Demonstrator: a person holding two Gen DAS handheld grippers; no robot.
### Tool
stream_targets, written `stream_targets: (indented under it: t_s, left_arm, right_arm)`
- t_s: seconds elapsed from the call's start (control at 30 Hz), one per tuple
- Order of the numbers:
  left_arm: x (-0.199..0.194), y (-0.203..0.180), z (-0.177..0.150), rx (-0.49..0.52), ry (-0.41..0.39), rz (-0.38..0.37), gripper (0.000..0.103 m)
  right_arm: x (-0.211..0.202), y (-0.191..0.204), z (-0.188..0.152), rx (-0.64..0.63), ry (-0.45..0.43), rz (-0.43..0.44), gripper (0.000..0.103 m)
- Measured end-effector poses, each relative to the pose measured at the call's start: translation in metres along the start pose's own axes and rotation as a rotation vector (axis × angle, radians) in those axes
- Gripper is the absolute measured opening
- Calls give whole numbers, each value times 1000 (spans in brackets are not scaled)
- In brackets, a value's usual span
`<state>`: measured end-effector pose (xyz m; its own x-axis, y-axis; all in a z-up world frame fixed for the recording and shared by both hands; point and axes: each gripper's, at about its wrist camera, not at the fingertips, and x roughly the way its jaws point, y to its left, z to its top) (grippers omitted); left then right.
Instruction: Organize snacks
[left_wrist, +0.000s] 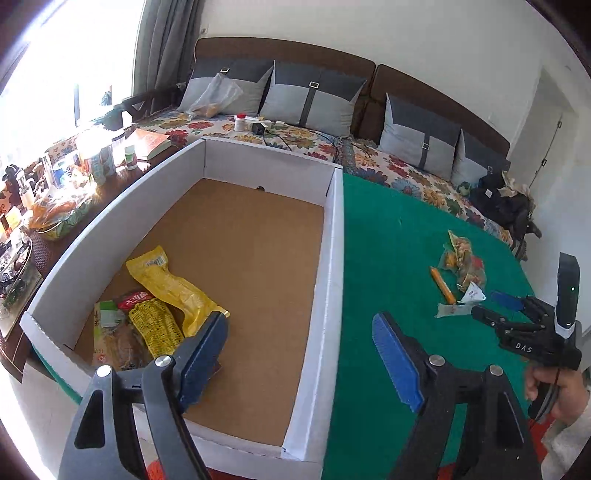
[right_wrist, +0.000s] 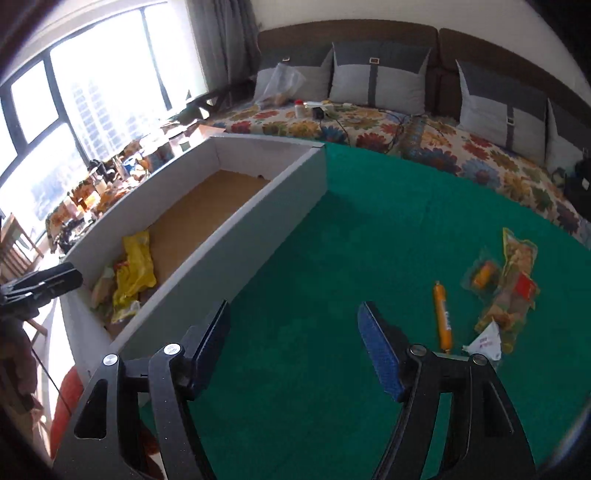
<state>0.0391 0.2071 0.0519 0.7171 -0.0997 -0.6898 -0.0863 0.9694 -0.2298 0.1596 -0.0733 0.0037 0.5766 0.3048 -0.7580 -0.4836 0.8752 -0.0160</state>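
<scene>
Left gripper (left_wrist: 301, 360): jaws spread wide, nothing between the blue pads, hanging over the near right wall of the white box (left_wrist: 334, 236). Right gripper (right_wrist: 295, 347): jaws likewise apart and empty, over bare green mat (right_wrist: 369, 221); its body reads "DAS" in the left view.

Box: white card walls, brown floor. In its near left corner a crumpled yellow packet (left_wrist: 173, 284), a yellow pack with dense print (left_wrist: 157, 325), too small to read, a red wrapper (left_wrist: 135, 299).

On the mat, right of the box: an orange sausage stick (right_wrist: 443, 319), clear snack bags (right_wrist: 511, 284) piled together, a white sachet (right_wrist: 485, 341); writing illegible.
</scene>
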Motion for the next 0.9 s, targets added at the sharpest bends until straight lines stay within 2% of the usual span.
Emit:
stream_targets:
  t_s: [0.13, 0.17, 0.23, 0.33, 0.47, 0.6, 0.67, 0.77, 0.9]
  left_arm:
    - [30, -81, -13, 118, 38, -128, 98]
    - [44, -100, -19, 143, 65, -141, 99]
    - [78, -132, -33, 195, 124, -154, 99]
    - [130, -162, -53, 243, 192, -109, 99]
    - [181, -173, -58, 232, 202, -37, 98]
    - [214, -167, -49, 185, 198, 31, 98]
    - [223, -165, -48, 178, 194, 56, 98]
    - [226, -167, -54, 224, 169, 94, 99]
    - [229, -166, -53, 228, 175, 91, 103]
  right_arm:
    - [-14, -83, -85, 39, 16, -213, 74]
    - [-17, -103, -102, 65, 21, -252, 74]
    - [-24, -140, -129, 123, 38, -331, 74]
    - [-28, -180, -160, 208, 25, -423, 74]
    - [-33, -213, -166, 368, 13, -419, 74]
    - [-30, -222, -157, 401, -11, -420, 74]
    - [-25, -222, -160, 398, 15, -405, 74]
    - [-21, -225, -164, 410, 42, -389, 74]
    - [-19, -232, -164, 434, 32, -400, 74]
